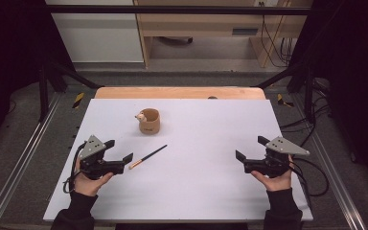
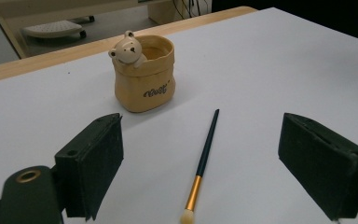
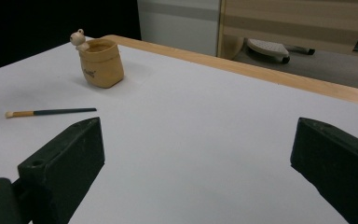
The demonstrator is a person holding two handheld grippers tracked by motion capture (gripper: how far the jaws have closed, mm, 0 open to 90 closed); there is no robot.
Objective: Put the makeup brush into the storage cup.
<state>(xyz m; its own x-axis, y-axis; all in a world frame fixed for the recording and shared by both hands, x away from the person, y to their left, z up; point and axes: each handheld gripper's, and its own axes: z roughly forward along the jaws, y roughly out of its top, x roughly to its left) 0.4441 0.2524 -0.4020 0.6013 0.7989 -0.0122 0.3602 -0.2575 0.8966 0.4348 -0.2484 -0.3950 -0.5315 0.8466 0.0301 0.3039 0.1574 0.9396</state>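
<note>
Broadly, white table (image 1: 196, 191) with a wooden strip along its far edge, carrying everything. Two hand-held grippers low over the near half, one toward each side edge. Left gripper (image 1: 120, 150) near the left edge, gripped from below by the left hand (image 1: 90, 179), jaws spread wide and holding nothing, pointed toward the table's middle. Right gripper (image 1: 251, 148) near the right edge, in the right hand (image 1: 275, 178), jaws likewise wide apart and empty, aimed inward. Grey three-cornered plate on top of each, cable trailing off behind.

Further back, left of centre and nearer the far edge: tan pot (image 1: 149, 121) shaped like a small sack, upright, dark lettering on its side, a little bear figure (image 2: 127, 48) peeking over its rim. Interior not readable.

Smallest: thin brush (image 1: 147, 156) lying flat on the table between pot and left gripper, apart from both. Dark handle toward the pot, gold ferrule and pale tip (image 2: 187, 216) toward the near edge, lying between the left gripper's open jaws in the left gripper view, untouched.
</note>
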